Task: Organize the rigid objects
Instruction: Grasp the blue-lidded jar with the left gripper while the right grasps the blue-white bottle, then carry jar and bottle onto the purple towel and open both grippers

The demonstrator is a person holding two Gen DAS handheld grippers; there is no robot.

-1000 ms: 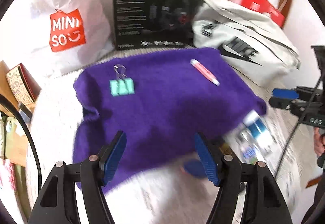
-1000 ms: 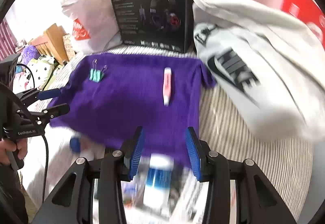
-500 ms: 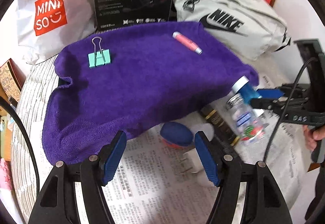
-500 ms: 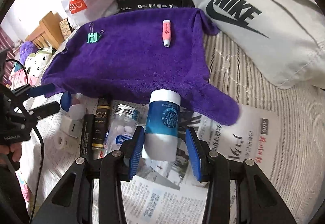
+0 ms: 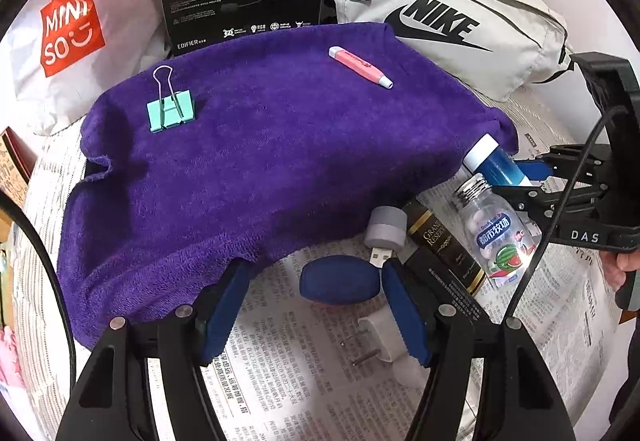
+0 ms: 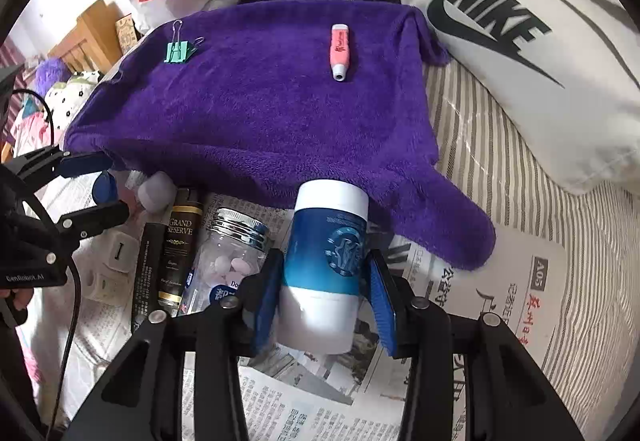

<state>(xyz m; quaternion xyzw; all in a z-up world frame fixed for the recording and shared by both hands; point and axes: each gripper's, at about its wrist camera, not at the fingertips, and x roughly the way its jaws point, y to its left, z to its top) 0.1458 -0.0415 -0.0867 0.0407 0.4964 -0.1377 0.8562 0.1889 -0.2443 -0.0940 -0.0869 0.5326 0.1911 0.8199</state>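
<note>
Since a second ago both claws have been brought down from above the purple towel (image 5: 256, 169) to the cluster of items on the newspaper (image 5: 296, 373), and what was a blur is now sharply framed. From this it is judged that two pick-ups are being set up at once, with nothing yet carried to the towel by either claw.

The right gripper (image 6: 326, 281) has just been closing its jaws, and the blue-and-white tube (image 6: 326, 257) is found between them. The left pad appears to be touching the tube's side; whether the right pad is pressing cannot be told, so a firm hold is not confirmed. The tube lies along the claw's axis, its cap pointing away and tucked against the towel's edge.

The left gripper (image 5: 314, 283) has also been narrowed slightly, yet is held about half open and grips nothing. The blue oval object (image 5: 338, 279) is placed between its fingertips, close to the right pad and clear of the left one. A white plug adapter (image 5: 380, 337) is seen just behind that pad. Beyond the claw, a green binder clip (image 5: 172, 113) and a pink marker (image 5: 360, 67) are already laid on the towel.
</note>
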